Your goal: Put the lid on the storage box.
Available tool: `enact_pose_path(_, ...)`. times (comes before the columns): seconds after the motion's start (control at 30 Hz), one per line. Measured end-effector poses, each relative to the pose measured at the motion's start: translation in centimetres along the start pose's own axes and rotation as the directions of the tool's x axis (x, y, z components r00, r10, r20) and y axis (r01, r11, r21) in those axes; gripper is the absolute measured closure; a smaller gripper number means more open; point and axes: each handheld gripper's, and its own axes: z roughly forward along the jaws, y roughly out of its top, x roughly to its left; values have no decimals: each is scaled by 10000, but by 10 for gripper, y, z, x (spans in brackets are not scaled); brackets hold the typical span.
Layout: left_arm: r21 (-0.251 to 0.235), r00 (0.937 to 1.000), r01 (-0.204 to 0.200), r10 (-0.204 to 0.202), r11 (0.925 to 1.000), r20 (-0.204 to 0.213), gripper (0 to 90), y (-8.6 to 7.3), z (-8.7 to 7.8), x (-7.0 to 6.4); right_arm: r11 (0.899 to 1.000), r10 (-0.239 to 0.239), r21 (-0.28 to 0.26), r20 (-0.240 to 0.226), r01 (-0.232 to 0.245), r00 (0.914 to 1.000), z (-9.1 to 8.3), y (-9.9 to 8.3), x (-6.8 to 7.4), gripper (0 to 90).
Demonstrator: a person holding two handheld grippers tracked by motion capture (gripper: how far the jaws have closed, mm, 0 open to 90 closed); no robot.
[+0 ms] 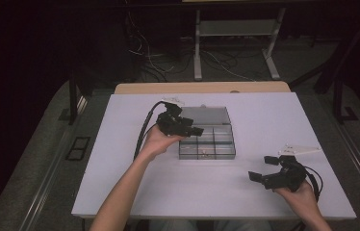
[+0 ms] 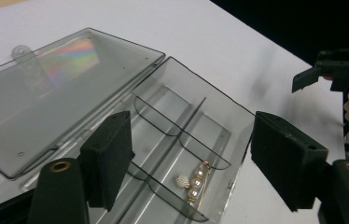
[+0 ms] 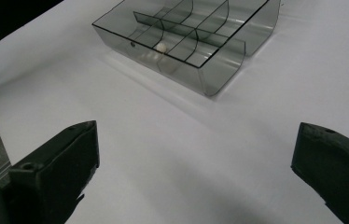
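Observation:
A clear grey compartment box (image 1: pixel 226 144) lies open mid-table, its lid (image 1: pixel 207 115) flat behind it. A pearl and gold pin (image 2: pixel 193 183) rests in a front middle compartment of the box (image 2: pixel 238 121), seen as a pale bead (image 3: pixel 161 47) through the box wall (image 3: pixel 219 70). My left gripper (image 1: pixel 191 126) hovers over the box's left part, open and holding nothing; its jaws straddle the compartments (image 2: pixel 191 154). My right gripper (image 1: pixel 263 167) is open and empty near the table's front right, apart from the box. In the left gripper view the right gripper (image 2: pixel 331 72) appears far right.
The white table top (image 1: pixel 135 183) has free room in front of and to both sides of the box. Cables trail from each gripper. Beyond the far edge stand a wooden strip (image 1: pixel 202 87), a metal frame (image 1: pixel 236 43) and floor cables.

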Motion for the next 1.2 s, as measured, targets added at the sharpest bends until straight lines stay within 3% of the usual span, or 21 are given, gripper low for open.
enact_pose_path(0.3, -456, 9995, 310, -306, 9985, 84, 160, 2, -7, 10, 9999, -77, -79, -68, 76, 9999, 4, 23, -4, 5)
enact_pose_path(0.73, -430, 9942, 920, -942, 9948, -514, 2, 10, -9, 30, 9996, -153, -219, -184, 149, 9997, 18, 73, -15, 6)
enact_pose_path(1.03, -795, 9867, 1289, -1358, 9885, -890, 0, 10, -11, 46, 9990, -442, -32, 50, 442, 9990, 29, 105, -27, 6)
enact_pose_path(1.2, -891, 9804, 1473, -1573, 9851, -1189, 0, 7, -13, 56, 9994, -343, 112, 205, 341, 9992, 37, 116, -35, 6)
